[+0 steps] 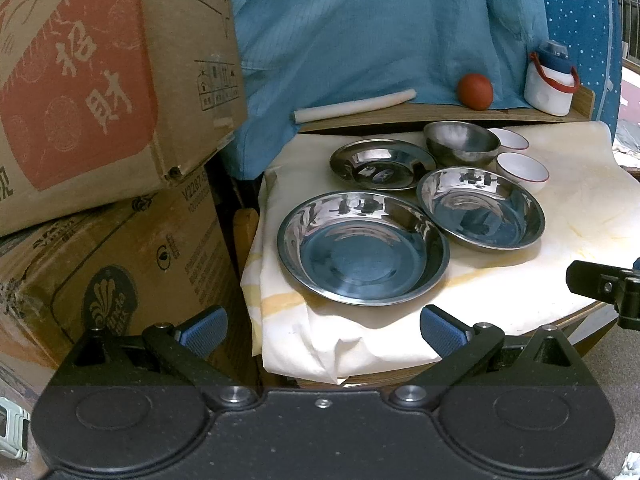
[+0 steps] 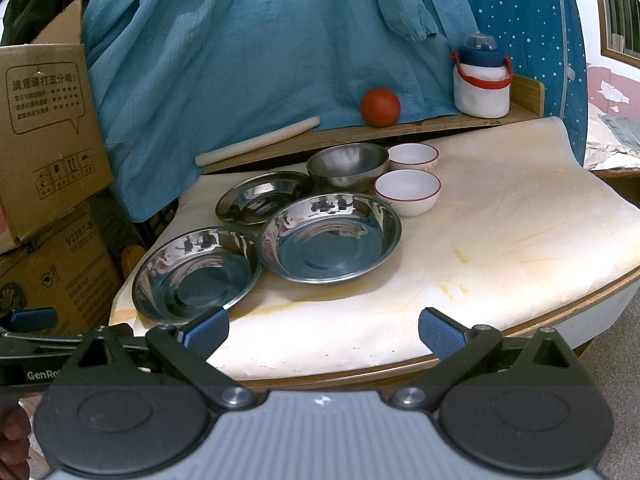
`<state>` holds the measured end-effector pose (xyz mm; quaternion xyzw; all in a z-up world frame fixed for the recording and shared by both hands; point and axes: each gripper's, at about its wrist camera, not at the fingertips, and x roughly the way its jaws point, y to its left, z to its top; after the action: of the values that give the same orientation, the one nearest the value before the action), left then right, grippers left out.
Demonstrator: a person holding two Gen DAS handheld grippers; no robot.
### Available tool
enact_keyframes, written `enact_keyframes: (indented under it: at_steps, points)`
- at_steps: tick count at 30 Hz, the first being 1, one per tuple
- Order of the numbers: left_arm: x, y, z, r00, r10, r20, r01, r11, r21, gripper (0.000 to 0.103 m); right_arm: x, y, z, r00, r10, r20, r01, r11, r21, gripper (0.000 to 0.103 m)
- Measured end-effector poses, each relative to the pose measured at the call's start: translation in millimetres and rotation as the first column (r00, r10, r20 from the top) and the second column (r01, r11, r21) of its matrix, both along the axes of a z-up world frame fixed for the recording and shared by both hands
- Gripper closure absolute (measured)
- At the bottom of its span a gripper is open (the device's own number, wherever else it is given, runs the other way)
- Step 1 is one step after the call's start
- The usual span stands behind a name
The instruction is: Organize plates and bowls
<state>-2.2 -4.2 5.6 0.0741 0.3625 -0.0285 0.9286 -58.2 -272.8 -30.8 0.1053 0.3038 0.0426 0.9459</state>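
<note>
Three shiny steel plates sit on a cream-covered table: a near-left plate (image 1: 362, 248) (image 2: 194, 274), a right plate (image 1: 480, 212) (image 2: 330, 238) and a smaller far plate (image 1: 382, 164) (image 2: 262, 196). Behind them stand a steel bowl (image 1: 460, 140) (image 2: 348, 164) and two white red-rimmed bowls, near (image 1: 522, 168) (image 2: 408, 190) and far (image 1: 510, 139) (image 2: 412, 156). My left gripper (image 1: 322, 332) is open and empty before the table's front edge. My right gripper (image 2: 323, 332) is open and empty over the front edge.
Stacked cardboard boxes (image 1: 100, 120) (image 2: 44, 140) stand left of the table. A wooden shelf (image 2: 360, 132) at the back carries a white roll (image 2: 256, 140), a red ball (image 2: 380, 107) and a white jug (image 2: 482, 80). Blue cloth (image 2: 260, 40) hangs behind.
</note>
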Motion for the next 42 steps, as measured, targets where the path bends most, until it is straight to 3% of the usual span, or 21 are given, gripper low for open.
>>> enact_keyframes:
  at_steps: [30,42]
  points:
    - [0.4,-0.1,-1.3,1.0,-0.001,0.002,0.001,1.0,0.0,0.001,1.7,0.1,0.3,1.0,-0.001,-0.001,0.001,1.0,0.002,0.0]
    - [1.7,-1.7,0.5,0.999,-0.012,0.035,0.012,1.0,0.009,0.001,2.5,0.2,0.2,1.0,-0.002,-0.003,0.002,1.0,0.004,0.0]
